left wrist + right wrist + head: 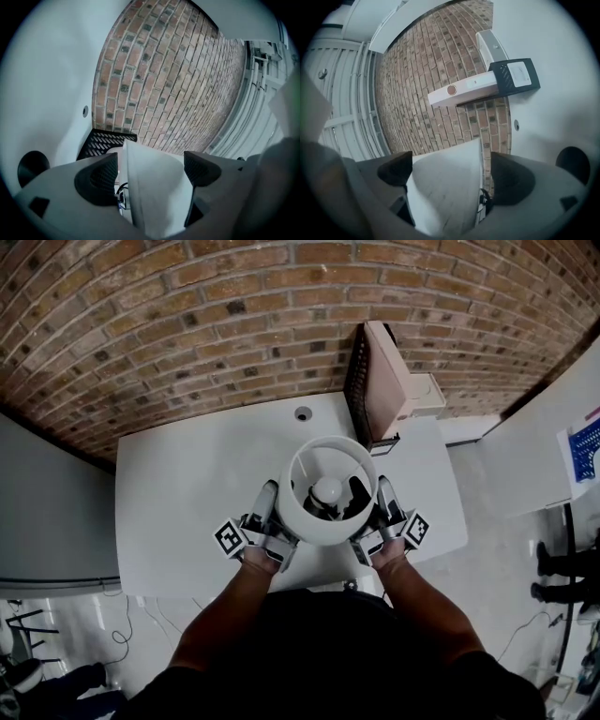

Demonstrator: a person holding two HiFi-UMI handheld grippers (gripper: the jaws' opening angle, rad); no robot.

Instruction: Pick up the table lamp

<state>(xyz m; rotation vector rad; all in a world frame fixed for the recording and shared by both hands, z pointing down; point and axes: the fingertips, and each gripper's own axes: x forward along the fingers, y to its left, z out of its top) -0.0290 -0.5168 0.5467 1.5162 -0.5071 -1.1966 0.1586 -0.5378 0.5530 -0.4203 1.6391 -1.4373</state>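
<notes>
Left gripper (268,505) spread wide at the left flank of the table lamp (328,524), right gripper (385,502) just as wide at the right flank. Along the left gripper's own jaws: white shade (157,187) filling most of the gap, up against one pad, with a dark slit and a bit of cable (120,196) beside the other pad. Much the same on the right gripper, mirrored: shade against one pad, a slit and a loop of cable beside the other. Both open, neither pressed shut on the shade. Not clear whether resting on the desk (187,484) or raised off it. Lamp near the desk's front edge, a little right of the middle, viewed from above straight into the shade's open top, with a round bulb (327,489) at the centre. Beige case (386,381) with a black perforated side upright at the back right corner, well apart from the lamp. Small round hole (303,413) in the desk near the back edge. Brick wall (187,324) along that back edge.
</notes>
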